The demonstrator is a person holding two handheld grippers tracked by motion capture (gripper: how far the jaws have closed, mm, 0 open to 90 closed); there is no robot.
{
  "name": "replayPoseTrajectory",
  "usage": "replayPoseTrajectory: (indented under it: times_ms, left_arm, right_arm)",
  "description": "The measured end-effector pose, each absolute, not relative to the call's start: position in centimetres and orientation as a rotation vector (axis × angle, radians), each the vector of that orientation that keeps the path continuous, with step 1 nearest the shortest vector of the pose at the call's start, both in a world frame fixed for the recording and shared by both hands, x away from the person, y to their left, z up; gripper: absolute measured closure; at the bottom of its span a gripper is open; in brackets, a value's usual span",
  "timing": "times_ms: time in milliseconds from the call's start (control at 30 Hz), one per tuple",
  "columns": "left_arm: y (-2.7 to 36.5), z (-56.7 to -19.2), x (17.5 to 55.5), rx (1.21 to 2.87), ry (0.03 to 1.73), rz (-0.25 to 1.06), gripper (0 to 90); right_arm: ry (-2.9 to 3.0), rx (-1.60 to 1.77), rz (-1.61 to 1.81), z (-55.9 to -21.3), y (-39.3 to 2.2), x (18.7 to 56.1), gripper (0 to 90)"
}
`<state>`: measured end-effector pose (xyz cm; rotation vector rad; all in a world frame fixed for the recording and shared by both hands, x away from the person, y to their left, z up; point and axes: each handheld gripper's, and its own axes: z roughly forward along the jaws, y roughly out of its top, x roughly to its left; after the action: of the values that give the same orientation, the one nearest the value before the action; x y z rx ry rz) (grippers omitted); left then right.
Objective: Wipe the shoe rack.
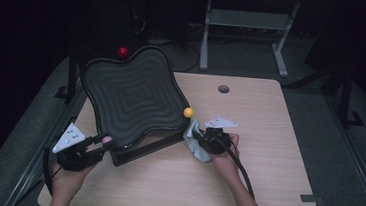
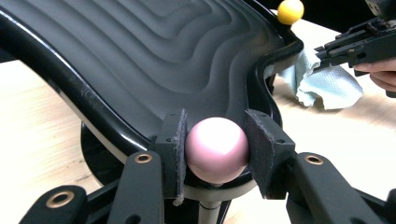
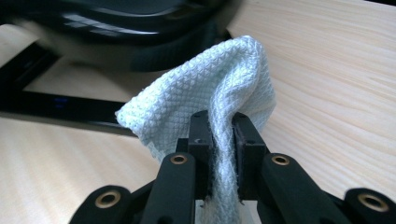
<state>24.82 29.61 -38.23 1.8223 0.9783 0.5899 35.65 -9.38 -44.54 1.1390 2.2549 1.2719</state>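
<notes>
Both forearms come in from the bottom edge, one tool in each hand. The left tool (image 1: pixel 101 145) sits low at the near left, its hand wrapped around the body, jaws pointing up and to the right and clamped partway on something round. The right tool (image 1: pixel 199 137) is near the middle, aimed left, jaws pinched almost fully together.

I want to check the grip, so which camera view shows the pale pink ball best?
The left gripper view: the pale pink round ball sits large and sharp there, pressed between the left claw pads at the rim of the black wavy tray. In the high view the left claw meets that rim, but the ball cannot be made out.
</notes>
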Motion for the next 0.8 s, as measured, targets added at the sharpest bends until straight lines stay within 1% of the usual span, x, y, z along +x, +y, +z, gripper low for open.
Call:
replayPoseTrajectory:
  times_ms: [300,467,600,800]
  left_arm:
    - [30.0,-38.1,24.7,1.818,0.999,0.612,57.6]
    - [30.3,-38.1,24.8,1.819,0.997,0.596,58.6]
    - [30.6,-38.1,25.0,1.815,1.002,0.595,59.7]
    - [31.4,-38.2,25.4,1.807,1.009,0.606,59.9]
  right_arm:
    - [2.253,1.19,1.256,-45.0,-8.3,38.0,79.8]
    - [2.283,1.169,1.25,-45.3,-7.9,39.2,79.7]
    - [2.314,1.155,1.276,-45.5,-7.9,39.3,81.6]
    - [2.372,1.098,1.264,-45.3,-7.8,38.4,82.4]
